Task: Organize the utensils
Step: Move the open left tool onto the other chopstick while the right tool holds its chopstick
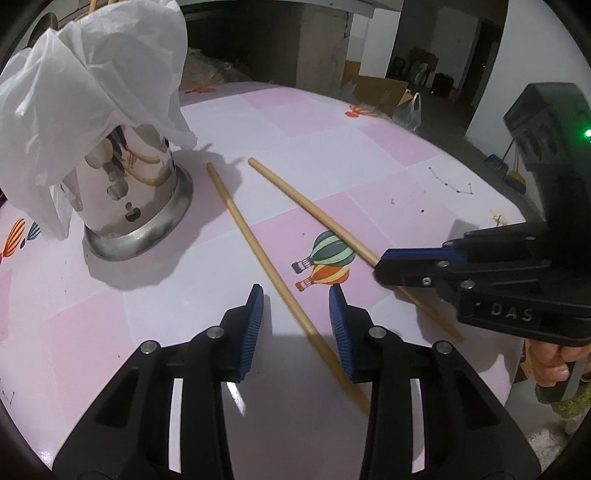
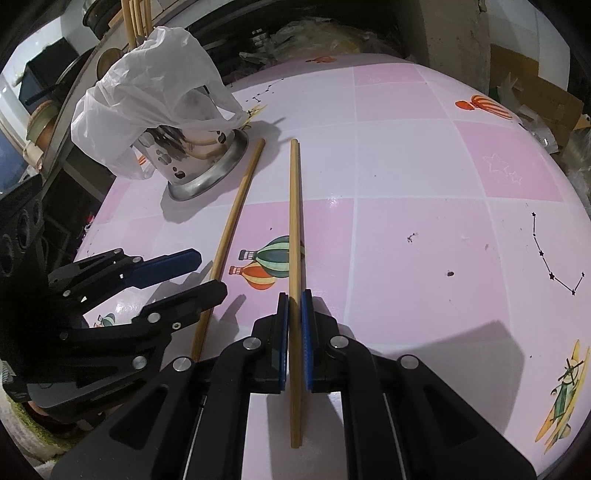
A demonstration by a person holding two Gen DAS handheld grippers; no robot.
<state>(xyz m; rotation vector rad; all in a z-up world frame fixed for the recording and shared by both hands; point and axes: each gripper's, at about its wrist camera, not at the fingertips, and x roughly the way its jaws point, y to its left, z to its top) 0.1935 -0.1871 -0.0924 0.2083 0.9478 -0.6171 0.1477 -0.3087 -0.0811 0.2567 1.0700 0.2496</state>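
Two bamboo chopsticks lie on the pink checked table [image 1: 388, 147]. My left gripper [image 1: 296, 290] stands open astride the near chopstick [image 1: 240, 225], which runs between the blue pads with a gap on each side. My right gripper [image 2: 294, 306] is shut on the other chopstick [image 2: 294, 203], low over the table. That grip also shows in the left wrist view, with the right gripper [image 1: 384, 267] on its chopstick [image 1: 314, 210]. The left gripper [image 2: 212, 273] straddles the loose chopstick [image 2: 236, 210]. A metal utensil holder [image 1: 136, 199], draped in a white plastic bag [image 1: 92, 74], stands at the far left.
The holder [image 2: 199, 162] holds several chopsticks [image 2: 136, 18] sticking up through the bag. A person's hand [image 1: 550, 365] grips the right tool. Cardboard and a plastic bag [image 1: 408, 109] lie on the floor beyond the table's far edge. Shelving clutter crowds the left of the right wrist view.
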